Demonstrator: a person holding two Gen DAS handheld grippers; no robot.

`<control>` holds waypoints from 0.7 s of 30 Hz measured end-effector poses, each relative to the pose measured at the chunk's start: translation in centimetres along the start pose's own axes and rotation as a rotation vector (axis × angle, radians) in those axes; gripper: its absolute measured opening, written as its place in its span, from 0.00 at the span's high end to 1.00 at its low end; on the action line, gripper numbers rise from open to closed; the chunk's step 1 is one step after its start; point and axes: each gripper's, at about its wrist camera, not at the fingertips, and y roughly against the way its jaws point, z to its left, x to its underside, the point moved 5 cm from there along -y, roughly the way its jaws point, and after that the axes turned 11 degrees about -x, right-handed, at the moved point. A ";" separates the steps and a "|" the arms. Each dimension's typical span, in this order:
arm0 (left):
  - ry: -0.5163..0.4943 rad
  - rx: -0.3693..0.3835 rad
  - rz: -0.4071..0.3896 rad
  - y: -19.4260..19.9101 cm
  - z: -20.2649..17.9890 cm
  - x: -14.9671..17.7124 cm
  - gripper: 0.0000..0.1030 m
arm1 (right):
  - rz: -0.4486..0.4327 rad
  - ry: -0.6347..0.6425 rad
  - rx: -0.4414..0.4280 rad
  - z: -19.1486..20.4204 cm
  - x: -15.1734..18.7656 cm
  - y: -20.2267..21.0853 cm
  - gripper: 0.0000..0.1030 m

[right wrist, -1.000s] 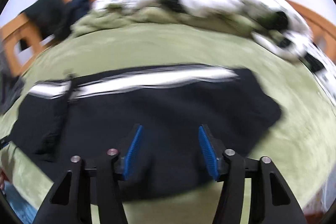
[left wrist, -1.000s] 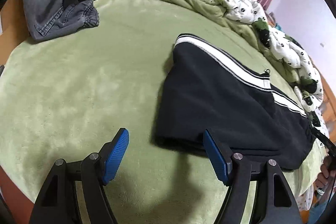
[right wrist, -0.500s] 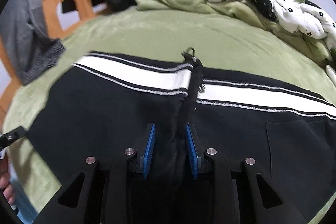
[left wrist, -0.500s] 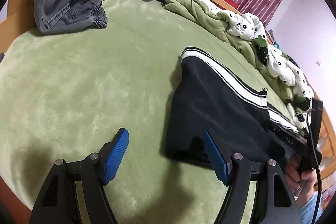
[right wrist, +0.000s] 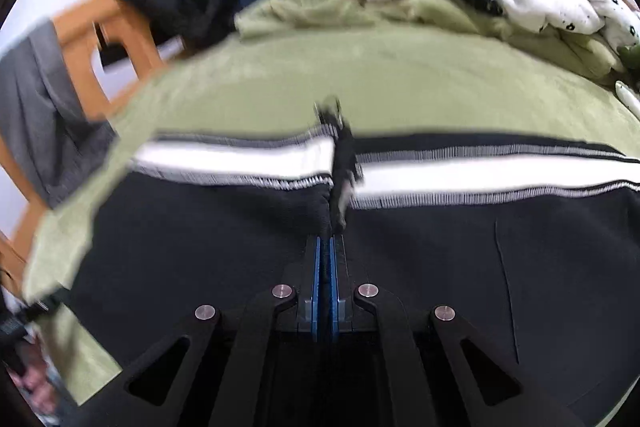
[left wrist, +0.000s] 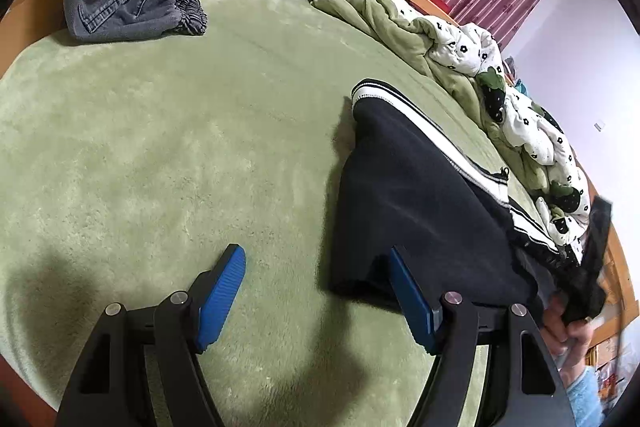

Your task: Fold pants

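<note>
I am pinching a ridge of the black pants (right wrist: 200,247) in my right gripper (right wrist: 325,259), whose jaws have just been closing on the cloth. My left gripper (left wrist: 316,291) is hanging open over the pants' near corner on the green bed (left wrist: 160,147). I should be seizing that corner too, then lifting both evenly toward the white stripe (right wrist: 480,175).
</note>
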 end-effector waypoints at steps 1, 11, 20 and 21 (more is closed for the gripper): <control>0.000 0.004 0.000 0.1 0.1 0.1 0.31 | -0.001 0.000 0.003 -0.1 0.3 0.0 0.96; -0.024 0.015 -0.006 0.2 -0.7 0.5 0.31 | 0.001 -0.159 -0.132 -0.9 2.8 3.7 0.60; -0.008 0.061 0.021 -0.1 -1.8 0.7 0.31 | 0.033 -0.177 -0.217 0.5 5.7 1.6 0.74; -0.004 0.076 0.025 -0.2 -1.9 0.7 0.31 | 0.021 -0.176 -0.226 0.4 5.9 1.8 0.74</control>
